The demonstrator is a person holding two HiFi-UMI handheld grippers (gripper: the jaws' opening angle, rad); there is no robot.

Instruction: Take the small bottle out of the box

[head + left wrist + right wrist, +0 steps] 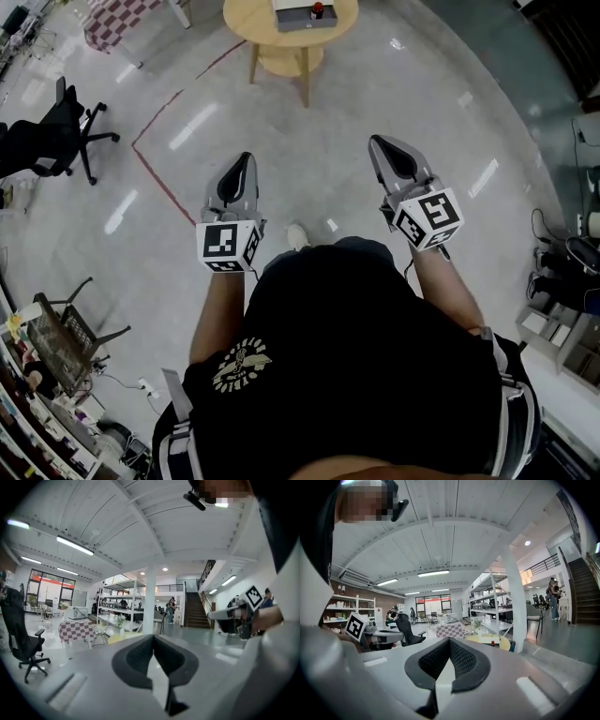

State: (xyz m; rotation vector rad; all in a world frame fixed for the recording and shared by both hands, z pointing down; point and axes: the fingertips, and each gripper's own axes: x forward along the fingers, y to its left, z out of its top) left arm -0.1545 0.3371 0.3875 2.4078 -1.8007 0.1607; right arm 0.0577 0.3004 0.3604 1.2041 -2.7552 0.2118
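Not really started yet. Left gripper point(246, 159) and right gripper point(379, 142) both held out over the floor point(309, 159), fingers point(133, 660) pressed together on nothing. Round yellow desk point(251, 21) well ahead, with what looks like the box point(298, 13) on top. No small bottle visible from here, presumably inside. Best bet: walk up close, look down into the box, then spread one pair before reaching in.

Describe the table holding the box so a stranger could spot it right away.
Across the glossy grey floor, past the red floor line, stands the table. It's round pale wood, unlike the checked-cloth table to its left.
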